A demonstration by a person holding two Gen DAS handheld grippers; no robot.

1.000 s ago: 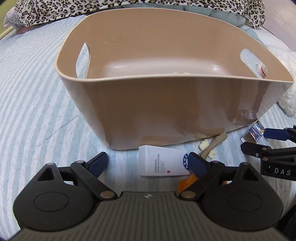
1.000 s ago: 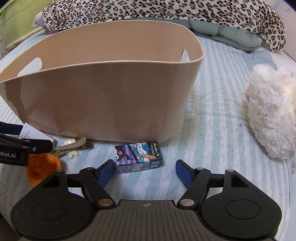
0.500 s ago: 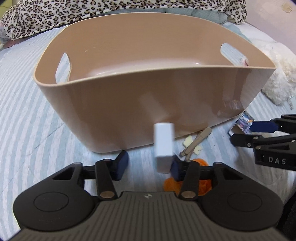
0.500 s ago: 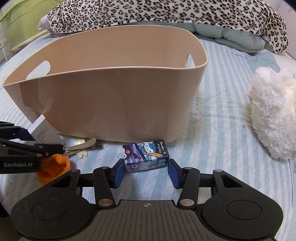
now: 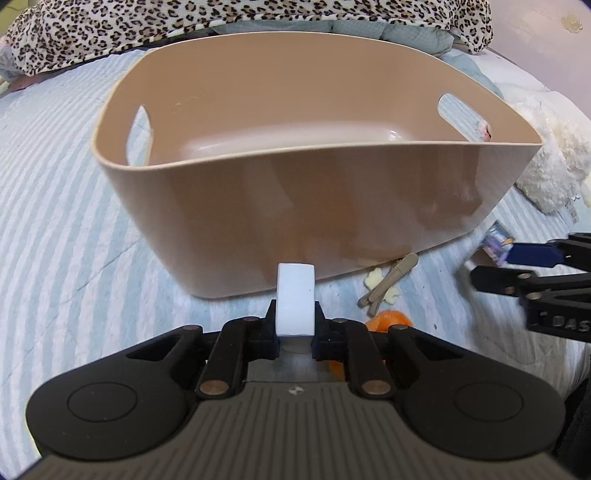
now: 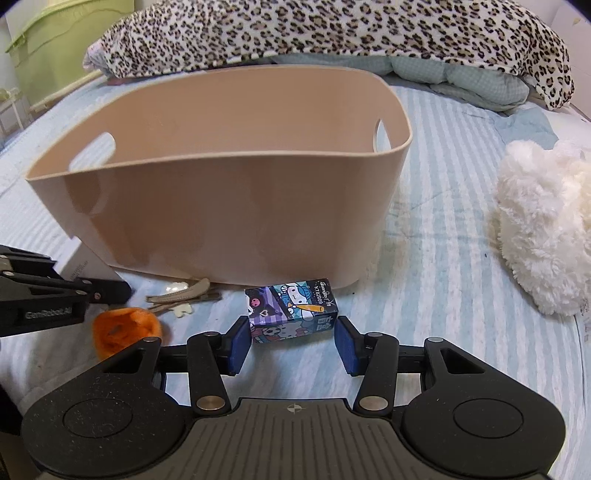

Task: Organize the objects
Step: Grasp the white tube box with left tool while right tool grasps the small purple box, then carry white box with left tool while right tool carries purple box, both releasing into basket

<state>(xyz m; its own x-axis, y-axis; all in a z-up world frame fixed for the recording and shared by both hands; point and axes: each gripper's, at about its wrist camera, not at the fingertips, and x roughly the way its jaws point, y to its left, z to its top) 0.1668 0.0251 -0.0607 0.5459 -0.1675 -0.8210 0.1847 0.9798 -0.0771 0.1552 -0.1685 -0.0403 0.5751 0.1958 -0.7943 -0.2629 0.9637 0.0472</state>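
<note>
A beige plastic basket [image 5: 332, 229] with cut-out handles stands on the striped bed; it also shows in the right wrist view [image 6: 229, 214]. My left gripper [image 5: 295, 325] is shut on a white tube [image 5: 295, 302] and holds it upright in front of the basket's near wall; the tube shows in the right wrist view [image 6: 83, 264] too. My right gripper [image 6: 291, 343] is open, its blue pads [image 6: 239, 341] on either side of a small cartoon-printed box [image 6: 291, 312] that lies on the bed. The pads look a little apart from the box.
Beige hair clips [image 6: 181, 295] and an orange fluffy hair tie [image 6: 123, 328] lie on the bed between the grippers. A white plush toy [image 6: 546, 229] sits at the right. A leopard-print blanket [image 6: 332, 33] lies behind the basket.
My left gripper has shut on the white tube and lifted it upright off the bed. My right gripper has moved forward and narrowed around the cartoon box.
</note>
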